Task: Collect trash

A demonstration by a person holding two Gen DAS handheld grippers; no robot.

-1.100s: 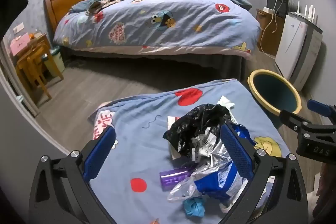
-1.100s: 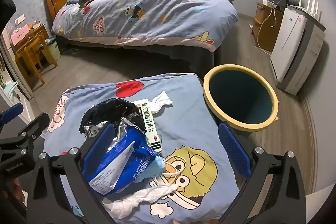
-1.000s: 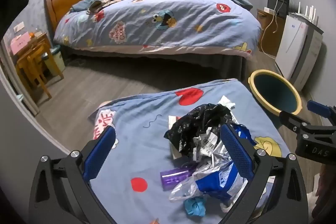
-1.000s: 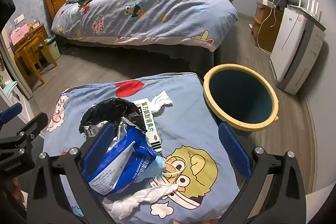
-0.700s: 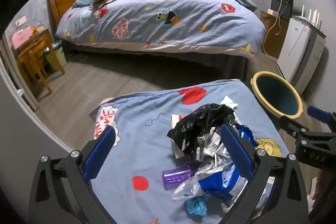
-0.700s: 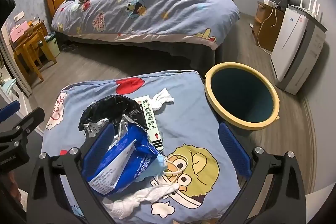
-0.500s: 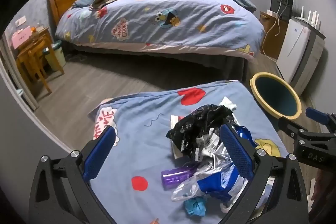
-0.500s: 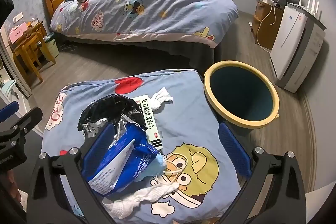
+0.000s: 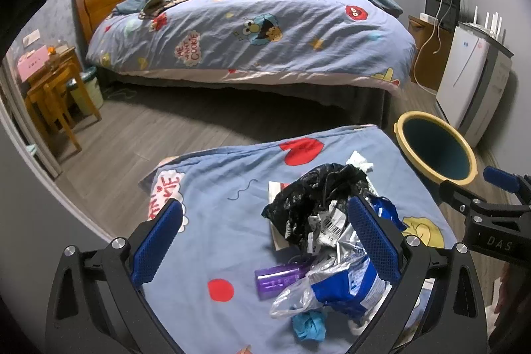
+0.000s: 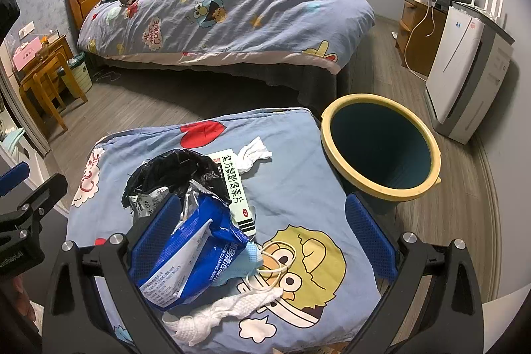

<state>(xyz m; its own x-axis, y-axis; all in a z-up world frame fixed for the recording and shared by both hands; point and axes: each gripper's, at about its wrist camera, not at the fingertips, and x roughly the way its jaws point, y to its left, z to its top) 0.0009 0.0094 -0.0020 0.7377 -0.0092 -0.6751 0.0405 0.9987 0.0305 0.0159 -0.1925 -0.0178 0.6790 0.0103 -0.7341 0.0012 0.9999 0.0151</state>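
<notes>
A heap of trash lies on a blue cartoon-print cloth [image 9: 212, 194] [image 10: 298, 175]: a crumpled black bag [image 9: 315, 188] [image 10: 172, 171], a blue wipes packet [image 10: 195, 247] [image 9: 345, 284], a purple wrapper [image 9: 282, 276], a green-and-white medicine box [image 10: 235, 188], white tissues [image 10: 255, 153] and a blue mask [image 10: 252, 257]. A yellow-rimmed bin [image 10: 380, 148] [image 9: 434, 148] stands on the floor to the right. My left gripper [image 9: 265, 244] hovers open above the heap. My right gripper [image 10: 259, 241] is open too, its left finger beside the wipes packet.
A large bed [image 9: 252, 32] with a cartoon duvet fills the back. A white appliance [image 10: 464, 65] and a wooden cabinet [image 10: 418, 32] stand at the right wall. A wooden side table [image 9: 49, 88] and a small green bin [image 9: 84, 88] are at the left. Grey wood floor [image 9: 139, 135] lies between.
Both views have shifted only slightly; the grippers stay open above the heap and the trash has not moved.
</notes>
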